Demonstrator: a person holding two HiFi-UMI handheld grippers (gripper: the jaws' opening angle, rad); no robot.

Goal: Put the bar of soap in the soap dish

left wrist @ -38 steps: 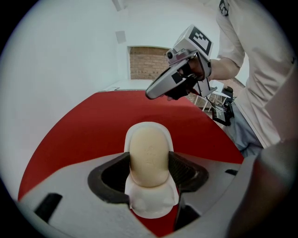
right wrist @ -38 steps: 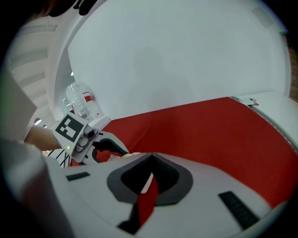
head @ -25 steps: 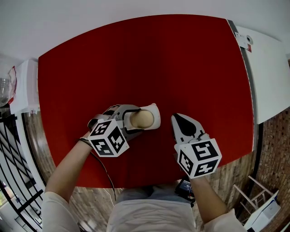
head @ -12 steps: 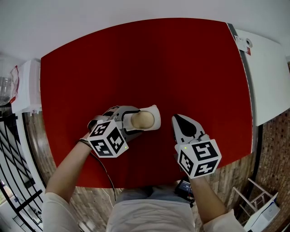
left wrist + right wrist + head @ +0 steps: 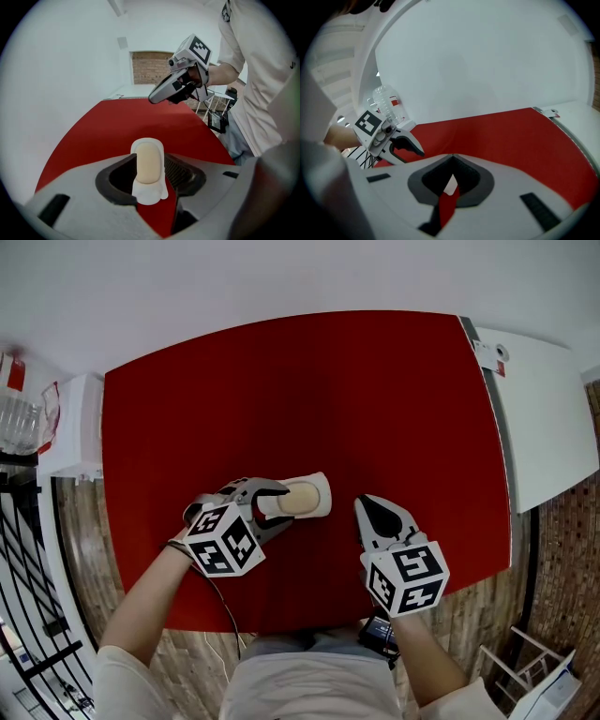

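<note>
A beige bar of soap point(image 5: 298, 499) lies in a white soap dish point(image 5: 321, 493) on the red table point(image 5: 375, 399). My left gripper point(image 5: 280, 505) hangs over the dish's near end. Its jaws are closing, one on each side of the dish. In the left gripper view the soap point(image 5: 149, 164) and dish point(image 5: 150, 194) show between the jaws, with a strip of red table between the dish and the right pad. My right gripper point(image 5: 368, 503) hovers just right of the dish, shut and empty; it also shows in the left gripper view point(image 5: 154, 97).
A white cabinet top point(image 5: 544, 409) adjoins the table's right edge. At the left a white ledge point(image 5: 70, 427) carries a clear bottle point(image 5: 386, 105). Black railings point(image 5: 28, 596) stand at the lower left. The table's near edge runs just in front of my arms.
Both grippers have lifted a little above the table. The left jaws have drawn closer together around the dish. Dish and soap stay where they were.
</note>
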